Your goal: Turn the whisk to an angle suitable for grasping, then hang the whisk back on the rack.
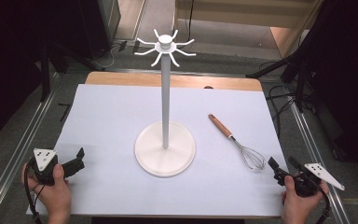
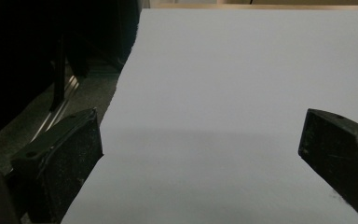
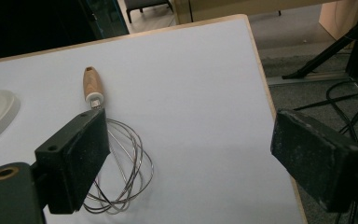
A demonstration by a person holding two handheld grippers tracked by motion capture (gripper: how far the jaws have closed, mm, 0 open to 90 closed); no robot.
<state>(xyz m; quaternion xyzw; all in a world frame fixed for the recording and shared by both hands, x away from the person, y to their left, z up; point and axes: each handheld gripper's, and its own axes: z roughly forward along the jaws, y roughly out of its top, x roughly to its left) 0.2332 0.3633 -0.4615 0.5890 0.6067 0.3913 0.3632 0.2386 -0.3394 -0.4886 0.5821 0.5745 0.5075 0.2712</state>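
**Whisk on the white sheet, both tongs wide**

While no container stands on the table, the white stand [image 1: 165,148] has a round dish-like base with nothing in it. The whisk [image 1: 237,141] lies flat on the white sheet [image 1: 112,121], to the right of the stand, just beside the right gripper [image 1: 280,167]. It has a smooth wooden handle and thin shiny wire loops. Both the right gripper and the left gripper [image 1: 78,157] stand wide apart and hold nothing.
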